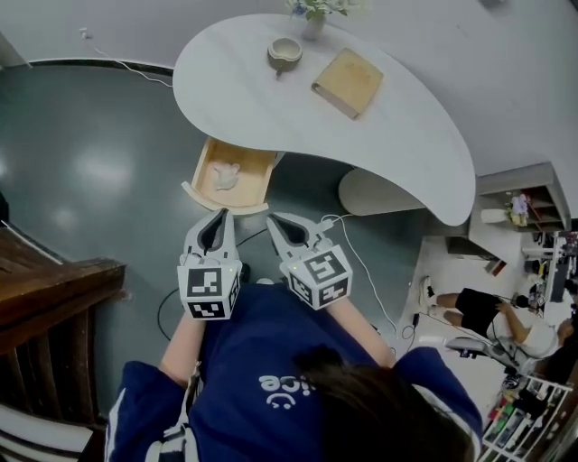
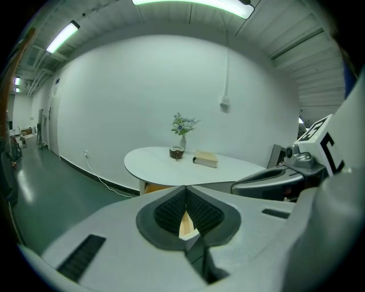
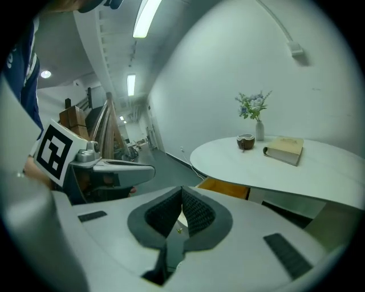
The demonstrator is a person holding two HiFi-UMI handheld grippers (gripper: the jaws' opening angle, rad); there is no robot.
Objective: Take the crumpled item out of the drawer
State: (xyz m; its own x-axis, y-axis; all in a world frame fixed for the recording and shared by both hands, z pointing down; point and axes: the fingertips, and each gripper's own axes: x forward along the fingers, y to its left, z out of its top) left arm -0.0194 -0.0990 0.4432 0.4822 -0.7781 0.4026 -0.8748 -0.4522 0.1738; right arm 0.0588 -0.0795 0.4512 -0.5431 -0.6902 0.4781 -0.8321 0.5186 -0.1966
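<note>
The wooden drawer (image 1: pixel 256 177) stands pulled out from under the white table (image 1: pixel 388 135). A small crumpled white item (image 1: pixel 225 174) lies inside it. My left gripper (image 1: pixel 218 215) hangs just short of the drawer's front edge, jaws shut with nothing between them. Close beside it on the right, my right gripper (image 1: pixel 274 217) is also shut and empty. In the left gripper view the left gripper (image 2: pixel 186 188) points at the table, and the drawer (image 2: pixel 155 187) shows beneath the tabletop. In the right gripper view the right gripper (image 3: pixel 182 189) has its pads together, and the drawer (image 3: pixel 225 186) is ahead.
On the table stand a small bowl (image 1: pixel 285 52), a tan book (image 1: pixel 348 81) and a vase of flowers (image 1: pixel 312 20). A white cable (image 1: pixel 361 271) trails over the grey floor. Dark wooden furniture (image 1: pixel 54 289) is at the left, and a person (image 1: pixel 488 314) is at the far right.
</note>
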